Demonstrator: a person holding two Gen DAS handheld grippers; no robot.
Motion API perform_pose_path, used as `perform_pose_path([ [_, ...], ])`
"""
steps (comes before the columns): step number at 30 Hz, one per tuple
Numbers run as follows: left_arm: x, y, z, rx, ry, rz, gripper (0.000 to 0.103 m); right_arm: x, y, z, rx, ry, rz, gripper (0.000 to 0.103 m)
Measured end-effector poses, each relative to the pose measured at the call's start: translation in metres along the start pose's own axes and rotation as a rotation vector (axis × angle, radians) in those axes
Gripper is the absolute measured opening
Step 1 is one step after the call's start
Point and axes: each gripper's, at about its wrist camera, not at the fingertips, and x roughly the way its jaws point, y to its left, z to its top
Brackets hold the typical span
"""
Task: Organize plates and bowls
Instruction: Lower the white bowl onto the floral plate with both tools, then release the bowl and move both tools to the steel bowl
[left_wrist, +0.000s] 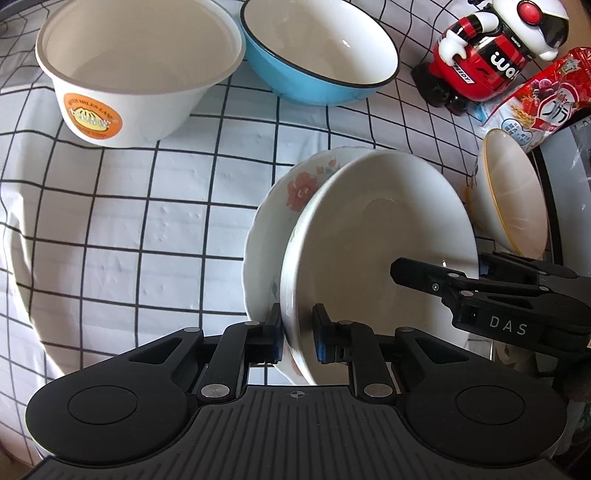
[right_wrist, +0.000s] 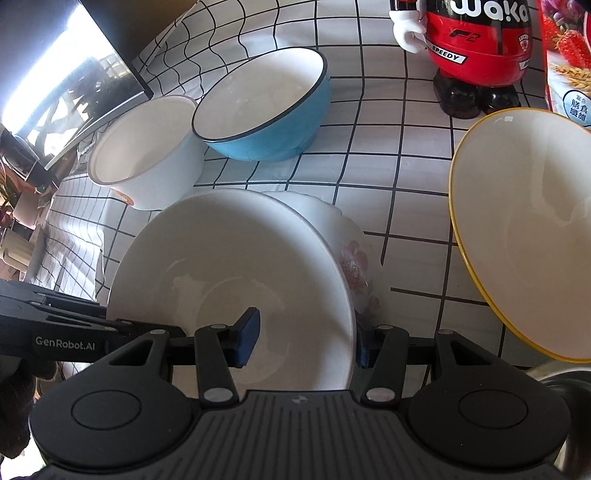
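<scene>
The plain white plate (left_wrist: 376, 236) stands tilted on edge against the flowered plate (left_wrist: 291, 192) on the checked cloth (left_wrist: 129, 221). The left gripper (left_wrist: 297, 332) is closed on the near rims of both plates. The right gripper (right_wrist: 306, 338) straddles the white plate's rim, half open; whether its pads press is unclear. A blue bowl (left_wrist: 321, 66), a white tub (left_wrist: 136, 81) and a yellow-rimmed bowl (right_wrist: 524, 229) stand nearby.

A table under a white cloth (left_wrist: 122, 221) with black grid lines carries, along the top of the frame, a white tub (left_wrist: 133, 74), a blue bowl (left_wrist: 317, 55) and a red toy (left_wrist: 491, 55).
</scene>
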Motion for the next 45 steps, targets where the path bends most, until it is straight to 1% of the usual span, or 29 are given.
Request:
perform_pose_path([
  [16, -0.005, 0.001, -0.001, 0.026, -0.027, 0.028, 0.018, -0.001, 0.0, 0.0, -0.005, -0.009, -0.008, 0.051],
  [21, -0.012, 0.001, -0.003, 0.051, -0.053, 0.053, 0.018, -0.012, 0.003, 0.001, -0.018, -0.049, -0.022, 0.051],
  [29, -0.03, 0.009, -0.01, 0.052, -0.11, 0.044, 0.018, -0.026, 0.005, -0.01, 0.005, -0.101, -0.052, 0.051],
  [32, -0.04, 0.011, -0.016, 0.058, -0.137, 0.039, 0.018, -0.041, 0.01, -0.018, 0.01, -0.157, -0.08, 0.051],
  [34, -0.047, 0.011, -0.019, 0.076, -0.16, 0.029, 0.018, -0.056, 0.013, -0.024, 0.015, -0.213, -0.102, 0.051],
  [37, -0.06, 0.003, -0.025, 0.12, -0.218, 0.001, 0.018, -0.091, 0.02, -0.038, 0.025, -0.346, -0.189, 0.051],
  [39, -0.07, -0.005, -0.029, 0.147, -0.275, -0.051, 0.017, -0.119, 0.024, -0.053, 0.034, -0.451, -0.279, 0.051],
  [40, -0.075, -0.01, -0.032, 0.165, -0.318, -0.096, 0.016, -0.132, 0.025, -0.062, 0.041, -0.5, -0.324, 0.052],
  [41, -0.08, -0.014, -0.036, 0.194, -0.37, -0.147, 0.016, -0.147, 0.026, -0.073, 0.051, -0.554, -0.376, 0.056],
  [42, -0.084, -0.019, -0.04, 0.233, -0.43, -0.209, 0.017, -0.158, 0.026, -0.083, 0.061, -0.598, -0.424, 0.065],
  [43, -0.088, -0.024, -0.047, 0.27, -0.495, -0.277, 0.017, -0.168, 0.026, -0.094, 0.073, -0.64, -0.481, 0.068],
  [44, -0.088, -0.028, -0.053, 0.286, -0.536, -0.325, 0.017, -0.177, 0.026, -0.105, 0.084, -0.671, -0.552, 0.072],
  [45, -0.085, -0.033, -0.058, 0.295, -0.551, -0.365, 0.017, -0.184, 0.024, -0.116, 0.09, -0.687, -0.633, 0.072],
])
